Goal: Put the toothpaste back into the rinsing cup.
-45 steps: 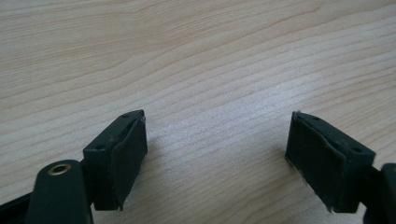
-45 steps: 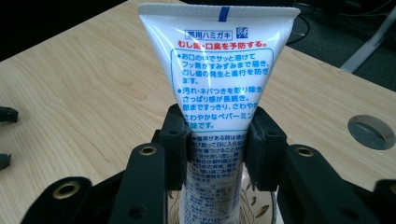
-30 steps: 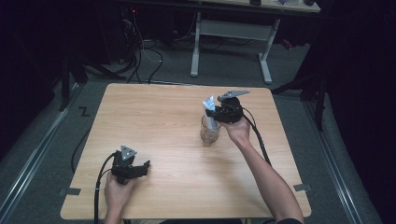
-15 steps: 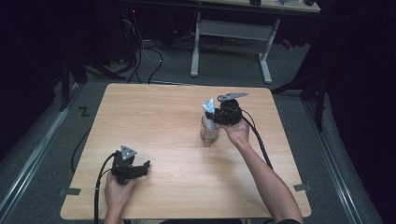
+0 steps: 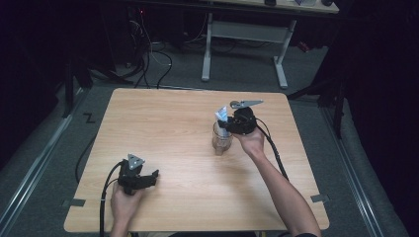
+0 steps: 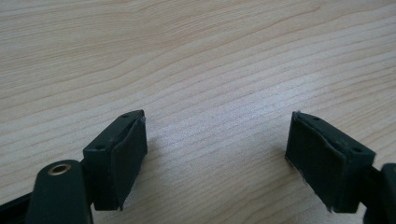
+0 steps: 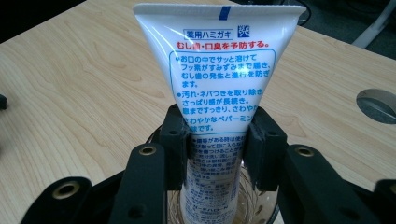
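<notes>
Here the right tongs (image 7: 215,140) clamp the toothpaste tube (image 7: 217,65) upright in the glass (image 5: 222,139); left tongs (image 6: 215,163) apart.

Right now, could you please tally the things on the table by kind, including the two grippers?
Grippers: 2, the left gripper open over bare wood, and the right gripper shut on the tube.
Toothpaste tubes: 1, a white toothpaste tube, its lower end inside the glass.
Glasses: 1, a clear glass upright on the table.
Total: 4
</notes>
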A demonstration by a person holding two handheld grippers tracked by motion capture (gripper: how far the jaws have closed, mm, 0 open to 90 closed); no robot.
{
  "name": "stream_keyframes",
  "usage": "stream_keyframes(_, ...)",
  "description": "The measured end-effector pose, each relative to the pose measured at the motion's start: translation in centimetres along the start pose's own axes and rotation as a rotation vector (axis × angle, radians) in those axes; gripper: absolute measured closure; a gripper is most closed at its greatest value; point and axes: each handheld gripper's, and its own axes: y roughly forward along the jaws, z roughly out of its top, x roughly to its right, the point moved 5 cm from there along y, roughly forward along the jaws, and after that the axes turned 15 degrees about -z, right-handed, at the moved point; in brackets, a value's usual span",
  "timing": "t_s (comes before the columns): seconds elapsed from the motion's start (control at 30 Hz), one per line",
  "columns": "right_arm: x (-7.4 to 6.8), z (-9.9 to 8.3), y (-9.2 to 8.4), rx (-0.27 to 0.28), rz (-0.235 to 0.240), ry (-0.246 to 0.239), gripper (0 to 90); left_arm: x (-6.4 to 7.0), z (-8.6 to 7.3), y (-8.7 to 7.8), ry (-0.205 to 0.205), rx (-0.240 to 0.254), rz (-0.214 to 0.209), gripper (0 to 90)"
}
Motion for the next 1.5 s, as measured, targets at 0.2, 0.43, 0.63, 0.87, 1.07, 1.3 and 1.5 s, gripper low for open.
stream_keyframes(0.2, -0.1, -0.2, 0.0, -0.002, -0.006, -0.011, 64.2, 0.0, 0.0, 0.0, 0.000, 0.000, 0.000, 20.6)
stream_keyframes(0.43, -0.1, -0.6, 0.0, -0.005, -0.005, -0.009, 63.9, 0.0, 0.0, 0.0, 0.000, 0.000, 0.000, 20.6)
stream_keyframes(0.63, -0.1, -1.0, 0.1, -0.008, -0.004, -0.010, 63.8, 0.0, 0.0, 0.0, 0.000, 0.000, 0.000, 20.6)
stream_keyframes(0.87, -0.2, -1.3, 0.1, -0.017, -0.002, -0.014, 63.5, 0.0, 0.0, 0.0, 0.000, 0.000, 0.000, 20.6)
stream_keyframes(1.07, -0.1, -1.7, 0.0, -0.012, -0.001, -0.011, 63.4, 0.0, 0.0, 0.0, 0.000, 0.000, 0.000, 20.6)
stream_keyframes(1.3, -0.5, -2.0, -0.3, -0.013, -0.010, -0.054, 62.7, 0.0, 0.0, 0.0, 0.000, 0.000, 0.000, 20.6)
stream_keyframes(1.5, -0.6, -2.3, -0.5, -0.005, -0.013, -0.056, 62.4, 0.0, 0.0, 0.0, 0.001, 0.000, 0.000, 20.6)
